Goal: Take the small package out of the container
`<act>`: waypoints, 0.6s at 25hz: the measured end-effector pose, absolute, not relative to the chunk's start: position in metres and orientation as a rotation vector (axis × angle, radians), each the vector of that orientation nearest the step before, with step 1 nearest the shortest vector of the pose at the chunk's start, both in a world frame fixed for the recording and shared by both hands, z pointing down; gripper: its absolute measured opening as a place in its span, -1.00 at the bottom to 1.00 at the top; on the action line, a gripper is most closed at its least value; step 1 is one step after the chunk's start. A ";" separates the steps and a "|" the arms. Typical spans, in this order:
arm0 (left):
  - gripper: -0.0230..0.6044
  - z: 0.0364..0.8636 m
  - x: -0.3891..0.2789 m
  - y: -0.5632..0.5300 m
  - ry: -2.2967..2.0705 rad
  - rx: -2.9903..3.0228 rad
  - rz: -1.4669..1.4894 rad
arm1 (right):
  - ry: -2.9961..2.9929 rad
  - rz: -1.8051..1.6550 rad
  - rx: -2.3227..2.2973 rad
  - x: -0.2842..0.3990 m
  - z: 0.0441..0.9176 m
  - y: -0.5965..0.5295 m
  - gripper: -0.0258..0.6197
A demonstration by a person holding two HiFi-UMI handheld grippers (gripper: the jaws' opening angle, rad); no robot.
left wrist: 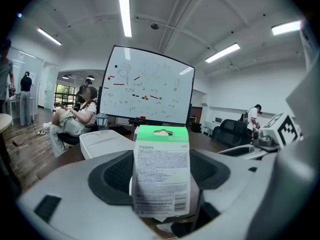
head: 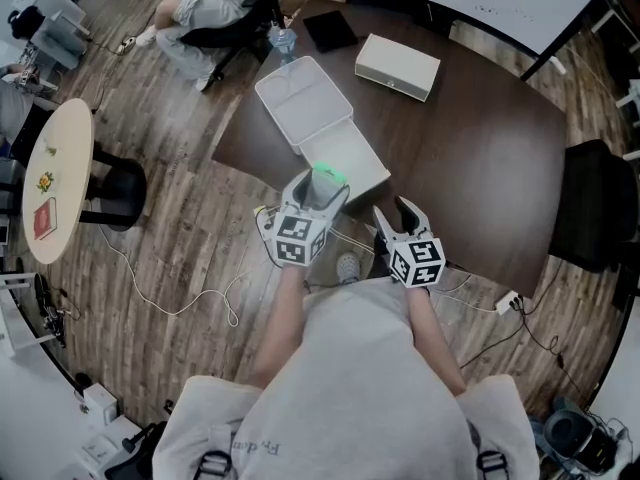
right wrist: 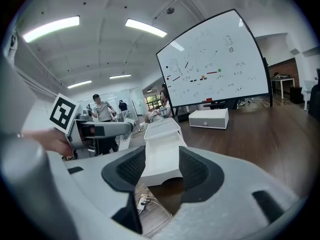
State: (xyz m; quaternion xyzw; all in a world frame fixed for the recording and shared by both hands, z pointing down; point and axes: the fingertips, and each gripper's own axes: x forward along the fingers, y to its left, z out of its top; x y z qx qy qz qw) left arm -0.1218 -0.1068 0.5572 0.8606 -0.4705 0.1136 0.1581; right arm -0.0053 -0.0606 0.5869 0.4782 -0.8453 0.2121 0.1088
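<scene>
Nearest the head camera is the person's grey top (head: 350,368), with both forearms reaching forward from it. The left gripper (head: 322,190) is clamped on the small package (left wrist: 161,171). Its pads press from either side, so the package stands upright with its green header on top. We judge that this hold keeps it from twisting.

The package hangs above the near end of the white container (head: 358,156). The container lies open at the near edge of the dark table (head: 470,138), its lid folded away from us so the tray is reachable. We cannot tell whether the package's lower edge is clear of the rim.

The right gripper (right wrist: 162,170) has its jaws apart with nothing between them. It is held just beside the left, seemingly ready to steady the container.
</scene>
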 end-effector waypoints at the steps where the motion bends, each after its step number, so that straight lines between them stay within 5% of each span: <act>1: 0.16 0.558 -0.120 -0.107 -1.342 2.464 0.323 | -2.488 0.620 1.403 -0.005 0.587 -0.061 -0.30; 15: 0.16 0.563 -0.107 -0.101 -1.293 2.492 0.347 | -2.505 0.603 1.439 0.000 0.585 -0.062 -0.92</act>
